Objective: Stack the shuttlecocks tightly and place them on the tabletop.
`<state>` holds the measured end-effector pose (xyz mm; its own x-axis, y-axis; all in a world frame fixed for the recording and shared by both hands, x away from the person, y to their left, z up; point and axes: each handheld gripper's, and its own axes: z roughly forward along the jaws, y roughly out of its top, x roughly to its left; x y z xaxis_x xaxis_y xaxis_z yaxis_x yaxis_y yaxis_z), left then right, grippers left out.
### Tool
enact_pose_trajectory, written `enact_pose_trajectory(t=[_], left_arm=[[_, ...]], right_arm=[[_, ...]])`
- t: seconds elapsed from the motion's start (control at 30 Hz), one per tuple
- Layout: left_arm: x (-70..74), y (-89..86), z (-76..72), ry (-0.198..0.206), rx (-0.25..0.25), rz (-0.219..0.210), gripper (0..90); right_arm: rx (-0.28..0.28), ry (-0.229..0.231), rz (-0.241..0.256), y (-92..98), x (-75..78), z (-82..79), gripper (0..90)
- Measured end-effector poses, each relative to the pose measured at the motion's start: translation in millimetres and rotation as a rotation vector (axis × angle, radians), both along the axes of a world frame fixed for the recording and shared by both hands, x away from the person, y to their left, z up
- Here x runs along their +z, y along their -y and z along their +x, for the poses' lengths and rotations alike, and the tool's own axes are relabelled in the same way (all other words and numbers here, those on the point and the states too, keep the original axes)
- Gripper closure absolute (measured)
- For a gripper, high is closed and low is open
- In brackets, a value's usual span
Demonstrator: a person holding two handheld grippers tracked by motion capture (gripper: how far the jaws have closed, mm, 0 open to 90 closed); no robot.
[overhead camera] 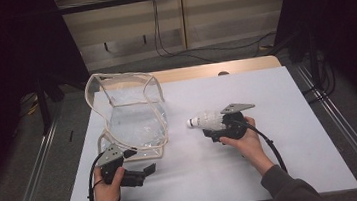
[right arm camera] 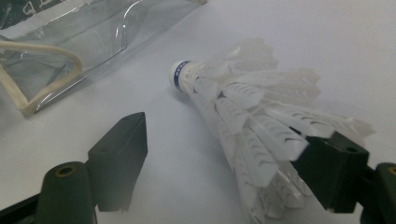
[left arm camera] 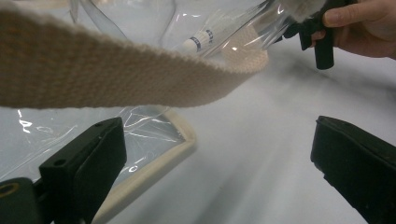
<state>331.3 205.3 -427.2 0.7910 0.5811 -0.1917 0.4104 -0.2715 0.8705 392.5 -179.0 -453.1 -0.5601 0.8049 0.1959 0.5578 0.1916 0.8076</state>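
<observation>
Your right gripper (overhead camera: pixel 218 125) carries a shuttlecock (overhead camera: pixel 206 120) out over the white table (overhead camera: pixel 280 135), cork end pointing toward the clear bag (overhead camera: pixel 132 113), which reads as lining it up to go into the bag. In the right gripper view the shuttlecock (right arm camera: pixel 243 112) leans with its feathers against one jaw while the other jaw stands well apart, so the jaws look open wider than a firm pinch would need; whether the feathers are truly clamped or just resting there I cannot tell, because the skirt's far side is hidden behind the jaw. Your left gripper (overhead camera: pixel 141 173) sits low near the front edge of the bag, its jaws spread with nothing between them, and the bag's woven strap (left arm camera: pixel 116 70) arcs across just ahead of them; that placing suits taking the strap or the rim to hold the mouth up. The bag stands partly upright, its cream-edged top sagging. How wide the opening faces your right hand (overhead camera: pixel 243 141) is hard to judge, since the clear plastic glares and folds over itself. In the left gripper view the shuttlecock (left arm camera: pixel 201 38) appears through the plastic, so it may look inside the bag, though the high view places it outside, to the bag's right.
</observation>
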Motion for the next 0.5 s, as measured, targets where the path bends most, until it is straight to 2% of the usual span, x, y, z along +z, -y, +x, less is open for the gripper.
enact_pose_trajectory(t=[0.2, 0.37, 0.5], left_arm=[[-0.2, -0.1, 0.6, -0.003, -0.001, -0.003, 3.5], [0.1, -0.4, 0.5, -0.004, -0.001, -0.003, 3.5], [0.1, -0.1, 0.5, -0.003, -0.003, -0.008, 3.5]], right_arm=[[-0.004, -0.011, 0.011, -9.6, -0.9, 5.0, 18.5], [-0.024, -0.018, -0.011, -17.1, -2.1, 8.2, 23.9], [-0.026, -0.011, -0.020, -21.4, -2.0, 9.5, 32.0]])
